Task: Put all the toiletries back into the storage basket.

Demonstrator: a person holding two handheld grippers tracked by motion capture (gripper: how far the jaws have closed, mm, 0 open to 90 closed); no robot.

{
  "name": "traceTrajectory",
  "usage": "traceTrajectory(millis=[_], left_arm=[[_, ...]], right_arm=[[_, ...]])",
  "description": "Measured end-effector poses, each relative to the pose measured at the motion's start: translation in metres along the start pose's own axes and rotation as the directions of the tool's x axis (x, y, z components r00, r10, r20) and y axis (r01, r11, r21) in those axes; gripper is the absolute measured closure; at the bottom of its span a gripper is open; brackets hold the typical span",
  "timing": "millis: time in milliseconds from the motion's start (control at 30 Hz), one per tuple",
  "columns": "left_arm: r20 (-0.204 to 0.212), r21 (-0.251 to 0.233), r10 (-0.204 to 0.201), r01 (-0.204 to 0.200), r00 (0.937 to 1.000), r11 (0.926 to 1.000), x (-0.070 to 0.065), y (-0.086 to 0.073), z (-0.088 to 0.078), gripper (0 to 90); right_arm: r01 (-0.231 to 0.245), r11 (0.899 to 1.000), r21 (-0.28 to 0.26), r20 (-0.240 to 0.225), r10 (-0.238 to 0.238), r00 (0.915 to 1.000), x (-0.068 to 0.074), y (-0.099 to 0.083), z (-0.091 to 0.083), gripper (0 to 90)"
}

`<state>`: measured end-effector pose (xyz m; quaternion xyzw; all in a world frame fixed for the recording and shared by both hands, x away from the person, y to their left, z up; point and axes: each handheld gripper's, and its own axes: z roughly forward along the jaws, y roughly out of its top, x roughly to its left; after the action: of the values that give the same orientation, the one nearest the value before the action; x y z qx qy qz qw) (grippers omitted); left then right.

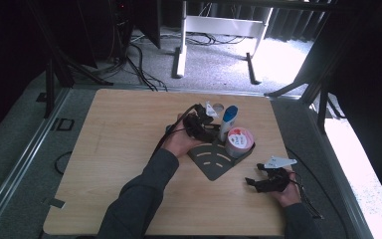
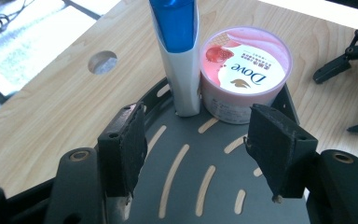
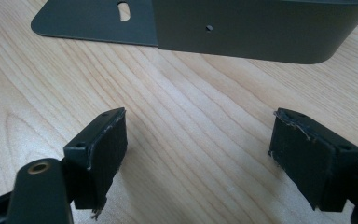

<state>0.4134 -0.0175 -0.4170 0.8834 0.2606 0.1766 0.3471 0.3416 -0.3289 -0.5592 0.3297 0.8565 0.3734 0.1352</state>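
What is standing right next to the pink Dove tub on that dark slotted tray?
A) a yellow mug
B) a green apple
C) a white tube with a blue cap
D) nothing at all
C: in the left gripper view a white tube with a blue cap stands upright on the dark slotted tray, close against the Dove tub.

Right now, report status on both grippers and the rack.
Left gripper open over the rack, holding nothing. Right gripper open over bare table. Tube and tub stand in the rack. Nothing in the way.
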Motion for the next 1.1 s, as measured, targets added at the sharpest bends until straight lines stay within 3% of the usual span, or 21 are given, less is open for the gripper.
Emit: traceTrajectory(millis=[167, 500, 800, 1100], left_arm=[[-0.006, -0.01, 0.029, -0.029, 0.9995, 0.9995, 0.001, -0.004, -0.005, 36.3], [-0.001, -0.032, 0.001, -0.001, 1.0, 0.9995, 0.012, -0.022, -0.009, 35.5], [-0.017, -0.038, 0.021, -0.022, 0.9996, 0.999, 0.016, -0.03, -0.016, 32.7], [-0.038, -0.061, -0.023, 0.021, 0.999, 0.9979, 0.031, -0.038, -0.023, 31.1]], right_arm=[[-0.001, 1.0, -0.001, 0.0, 0.001, 1.0, 0.0, 0.0, 0.0, 18.7], [0.0, 1.0, 0.0, 0.0, 0.0, 1.0, 0.0, 0.0, 0.0, 18.6], [0.0, 1.0, 0.0, 0.0, 0.0, 1.0, 0.0, 0.0, 0.0, 18.6], [0.0, 1.0, 0.0, 0.0, 0.0, 1.0, 0.0, 0.0, 0.0, 18.6]])
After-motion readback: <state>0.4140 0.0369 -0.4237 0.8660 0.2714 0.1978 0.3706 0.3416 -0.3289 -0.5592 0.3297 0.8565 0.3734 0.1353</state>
